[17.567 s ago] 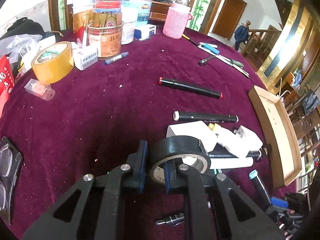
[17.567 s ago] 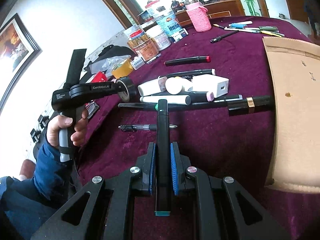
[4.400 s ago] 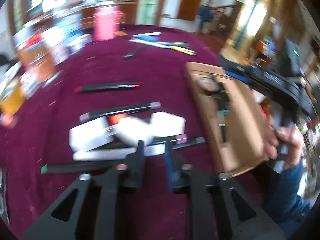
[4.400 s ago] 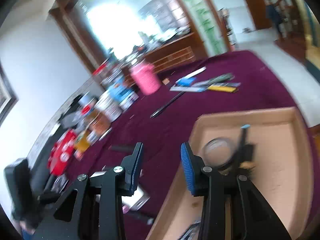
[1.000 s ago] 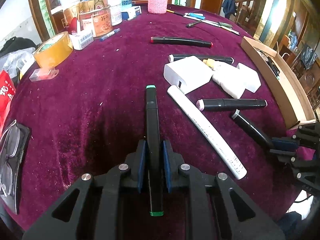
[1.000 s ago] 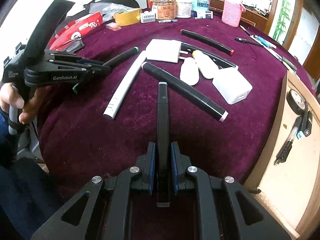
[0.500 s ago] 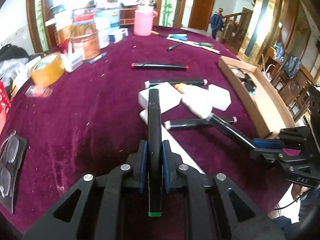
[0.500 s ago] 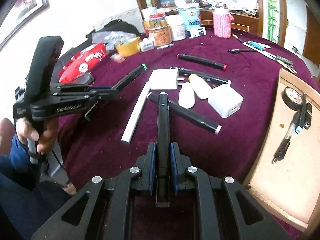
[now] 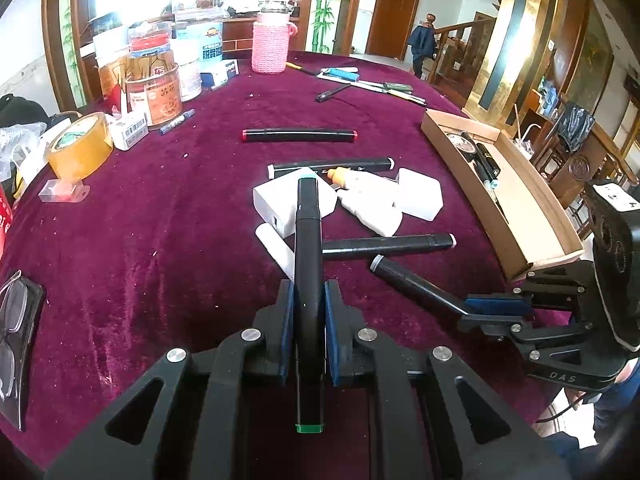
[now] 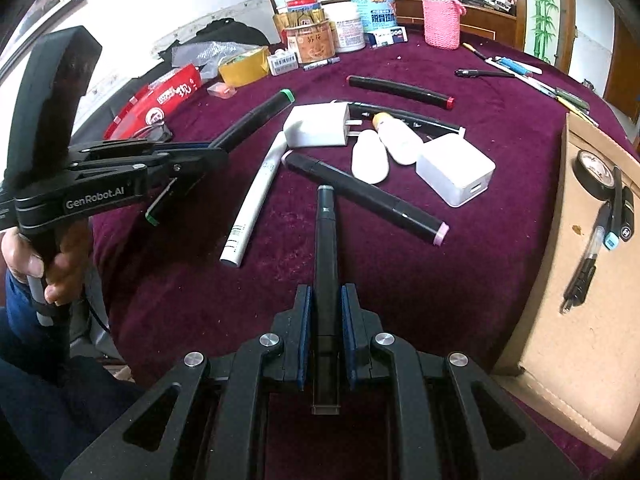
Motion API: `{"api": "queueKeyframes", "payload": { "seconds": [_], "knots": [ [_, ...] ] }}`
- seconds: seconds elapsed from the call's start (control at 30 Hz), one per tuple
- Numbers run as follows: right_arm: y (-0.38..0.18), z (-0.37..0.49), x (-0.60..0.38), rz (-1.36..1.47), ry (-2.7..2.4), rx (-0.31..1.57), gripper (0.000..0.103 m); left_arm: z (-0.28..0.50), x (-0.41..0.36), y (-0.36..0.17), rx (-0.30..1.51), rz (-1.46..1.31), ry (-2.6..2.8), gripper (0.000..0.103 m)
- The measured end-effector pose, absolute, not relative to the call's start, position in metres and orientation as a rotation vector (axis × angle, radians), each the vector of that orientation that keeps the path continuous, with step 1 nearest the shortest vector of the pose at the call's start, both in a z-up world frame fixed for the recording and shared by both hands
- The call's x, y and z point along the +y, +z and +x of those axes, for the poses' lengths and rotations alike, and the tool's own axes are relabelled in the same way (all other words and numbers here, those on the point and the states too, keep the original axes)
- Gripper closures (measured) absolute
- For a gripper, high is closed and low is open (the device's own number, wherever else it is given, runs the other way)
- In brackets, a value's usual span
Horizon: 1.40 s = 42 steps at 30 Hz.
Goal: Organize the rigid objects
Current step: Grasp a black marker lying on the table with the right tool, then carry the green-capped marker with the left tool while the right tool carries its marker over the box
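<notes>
My left gripper point(image 9: 308, 304) is shut on a black marker with green caps point(image 9: 307, 240), held above the maroon table; it also shows in the right wrist view point(image 10: 256, 118). My right gripper point(image 10: 325, 316) is shut on a black marker with a grey tip point(image 10: 325, 248), also seen in the left wrist view point(image 9: 416, 284). A cardboard tray point(image 10: 580, 280) at the right holds black tape point(image 10: 596, 174) and pens point(image 10: 612, 216). On the cloth lie a pink-tipped marker point(image 10: 360, 196), a white tube point(image 10: 254, 204), two white chargers point(image 10: 454, 174) and a red-tipped marker point(image 9: 298, 135).
Jars and tins point(image 9: 154, 92), a pink knitted bottle point(image 9: 270, 40), yellow tape point(image 9: 78, 146) and a red packet point(image 10: 160, 98) crowd the far and left side. Glasses point(image 9: 12, 320) lie at the left edge. Pens point(image 9: 372, 84) lie at the back.
Both grippers have lifted a little with their markers still held. The right gripper has drawn nearer to the tray side; the objects on the cloth have not moved.
</notes>
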State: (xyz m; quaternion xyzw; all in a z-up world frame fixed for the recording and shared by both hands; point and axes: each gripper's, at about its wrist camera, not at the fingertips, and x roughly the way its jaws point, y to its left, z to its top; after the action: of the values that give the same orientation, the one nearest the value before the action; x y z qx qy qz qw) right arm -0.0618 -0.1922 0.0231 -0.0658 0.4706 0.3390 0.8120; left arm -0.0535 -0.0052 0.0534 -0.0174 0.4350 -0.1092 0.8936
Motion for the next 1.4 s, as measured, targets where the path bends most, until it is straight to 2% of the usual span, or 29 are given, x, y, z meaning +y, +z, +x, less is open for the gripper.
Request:
{"api": "queueKeyframes", "payload": {
  "seconds": [0.47, 0.87, 1.2, 1.4],
  "knots": [
    [0.016, -0.059, -0.173, -0.245, 0.707, 0.997, 0.090, -0.054, -0.001, 0.052, 0.900, -0.045, -0.233, 0.091],
    [0.054, -0.066, -0.213, -0.018, 0.763, 0.876, 0.090, -0.049, -0.020, 0.074, 0.866, -0.082, -0.308, 0.091],
    [0.065, -0.037, -0.304, 0.187, 0.522, 0.832, 0.090, -0.021, -0.106, 0.097, 0.875, -0.069, -0.482, 0.091],
    [0.058, -0.024, -0.355, 0.260, 0.356, 0.842, 0.090, 0.005, -0.176, 0.088, 0.943, -0.047, -0.575, 0.091]
  ]
}}
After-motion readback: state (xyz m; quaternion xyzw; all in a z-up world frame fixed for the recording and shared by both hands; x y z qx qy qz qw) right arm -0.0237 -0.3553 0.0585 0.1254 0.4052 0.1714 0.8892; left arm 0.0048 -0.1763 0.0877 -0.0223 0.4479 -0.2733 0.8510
